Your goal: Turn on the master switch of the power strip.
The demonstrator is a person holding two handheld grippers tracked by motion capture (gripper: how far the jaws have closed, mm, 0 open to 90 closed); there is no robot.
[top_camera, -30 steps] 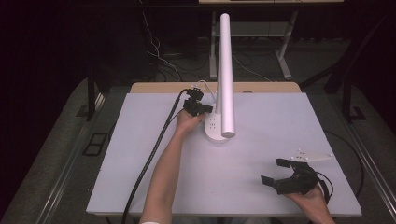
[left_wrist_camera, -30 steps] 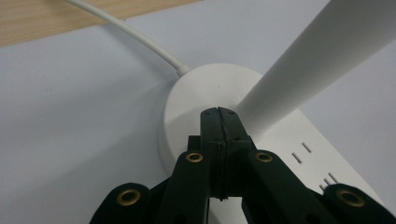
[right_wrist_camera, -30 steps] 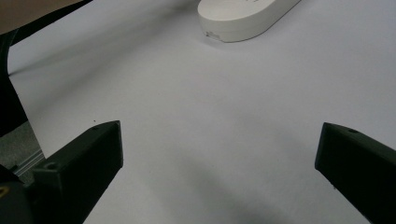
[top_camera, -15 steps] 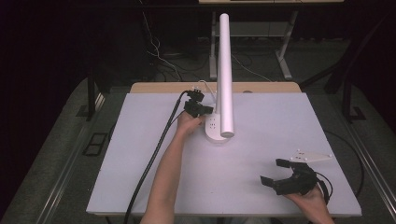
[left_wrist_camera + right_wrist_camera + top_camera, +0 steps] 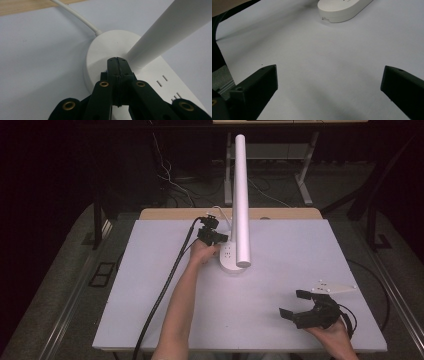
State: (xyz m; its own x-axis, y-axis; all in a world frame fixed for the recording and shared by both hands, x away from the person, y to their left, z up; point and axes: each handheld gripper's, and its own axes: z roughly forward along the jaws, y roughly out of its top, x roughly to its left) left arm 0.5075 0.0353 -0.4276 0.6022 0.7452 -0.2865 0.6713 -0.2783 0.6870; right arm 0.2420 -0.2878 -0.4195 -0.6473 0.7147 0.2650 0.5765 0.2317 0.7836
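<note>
A white lamp stands at the back middle of the table, with an oval base (image 5: pixel 229 261) that has socket slots and a tall round pole (image 5: pixel 241 195). My left gripper (image 5: pixel 219 240) is shut, with nothing between its jaws. In the left gripper view its closed tips (image 5: pixel 116 60) rest on top of the base (image 5: pixel 100 50), right beside the foot of the pole (image 5: pixel 170 27). My right gripper (image 5: pixel 292 303) is open and holds nothing, low over the table's front right. In the right gripper view, bare table lies between its spread jaws (image 5: pixel 329 73) and the lamp base (image 5: pixel 342 8) is far ahead.
A white cord (image 5: pixel 75 15) runs from the lamp base toward the wooden back edge (image 5: pixel 175 213) of the table. The white tabletop (image 5: pixel 280 250) spreads between the two hands. The left gripper's black cable (image 5: pixel 165 285) trails along the person's left forearm to the front edge.
</note>
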